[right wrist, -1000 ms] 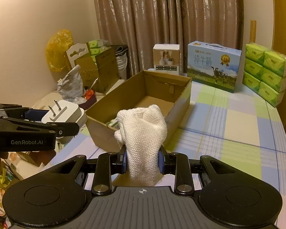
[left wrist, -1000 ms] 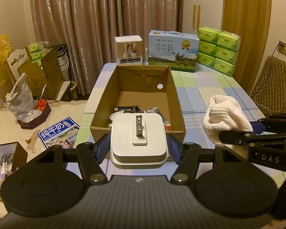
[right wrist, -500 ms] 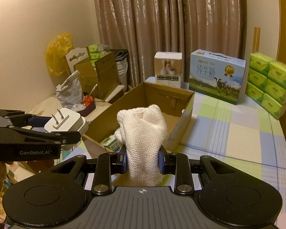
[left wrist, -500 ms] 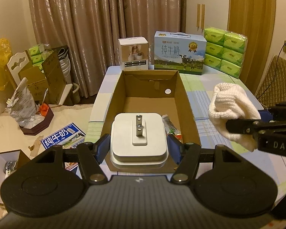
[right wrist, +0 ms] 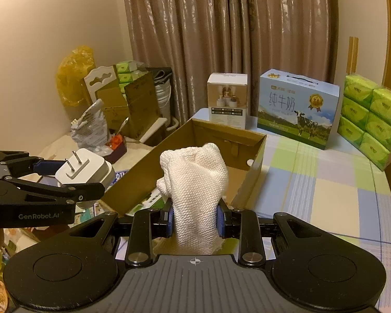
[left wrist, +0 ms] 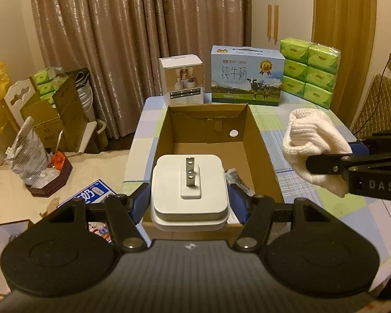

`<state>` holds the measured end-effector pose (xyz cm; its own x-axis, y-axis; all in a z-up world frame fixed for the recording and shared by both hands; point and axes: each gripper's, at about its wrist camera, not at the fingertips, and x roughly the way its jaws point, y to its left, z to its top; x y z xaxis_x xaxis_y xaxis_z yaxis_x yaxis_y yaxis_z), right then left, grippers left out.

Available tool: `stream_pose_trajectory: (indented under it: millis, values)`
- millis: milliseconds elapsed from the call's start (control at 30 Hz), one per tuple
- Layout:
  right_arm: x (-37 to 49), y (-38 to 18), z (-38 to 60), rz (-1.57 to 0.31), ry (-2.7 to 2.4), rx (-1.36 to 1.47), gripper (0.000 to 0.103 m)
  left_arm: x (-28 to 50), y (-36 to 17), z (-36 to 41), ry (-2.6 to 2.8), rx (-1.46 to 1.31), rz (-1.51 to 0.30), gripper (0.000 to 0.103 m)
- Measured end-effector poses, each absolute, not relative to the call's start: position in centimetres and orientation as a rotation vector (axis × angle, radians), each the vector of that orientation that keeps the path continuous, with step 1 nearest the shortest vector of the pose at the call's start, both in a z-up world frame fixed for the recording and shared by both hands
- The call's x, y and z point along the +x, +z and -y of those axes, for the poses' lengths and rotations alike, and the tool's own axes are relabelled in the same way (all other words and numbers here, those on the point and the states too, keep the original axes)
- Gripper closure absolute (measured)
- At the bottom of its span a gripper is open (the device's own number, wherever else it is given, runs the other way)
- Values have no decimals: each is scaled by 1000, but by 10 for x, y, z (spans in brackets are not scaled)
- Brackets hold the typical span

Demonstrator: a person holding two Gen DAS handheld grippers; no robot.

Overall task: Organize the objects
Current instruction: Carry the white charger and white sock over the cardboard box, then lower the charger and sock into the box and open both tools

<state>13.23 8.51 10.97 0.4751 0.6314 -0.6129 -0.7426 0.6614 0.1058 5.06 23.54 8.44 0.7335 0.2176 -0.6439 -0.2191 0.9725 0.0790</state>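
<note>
Left tongs (left wrist: 189,203) are clamped on the white plug adapter (left wrist: 189,187), blue pads pressed to its two sides, the metal prongs facing up toward the camera — and it hangs right over the near end of the open cardboard box (left wrist: 258,143). Over on the other side, the right tongs (right wrist: 194,220) are squeezed narrow on a bunched white knitted cloth (right wrist: 195,182), which stands up out of the grip like a little fist; from the left wrist view that cloth (left wrist: 310,140) floats just beside the box's right wall, above the checked worktop (left wrist: 299,182). The box sits lengthwise on the worktop, mostly bare cardboard inside, with a few small packets (left wrist: 237,180) lying at its near end — what they are is hard to tell. Behind the box, at the far edge, stand a small white carton (left wrist: 181,79), a blue milk carton with a cow on it (left wrist: 247,75) and a stack of green tissue packs (left wrist: 310,70). From the right wrist view, the left tongs (right wrist: 73,182) carry the adapter (right wrist: 84,168) just off the box's left wall (right wrist: 148,172), clear of the cardboard. Brown curtains (left wrist: 143,39) close off the back.
</note>
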Motion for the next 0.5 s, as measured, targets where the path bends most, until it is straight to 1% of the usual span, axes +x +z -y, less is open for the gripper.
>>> stream_pose_trajectory:
  millis: [500]
  values:
    - [193, 94, -127, -731, 850, -204, 76, 123, 63, -260, 181, 20, -778, 43]
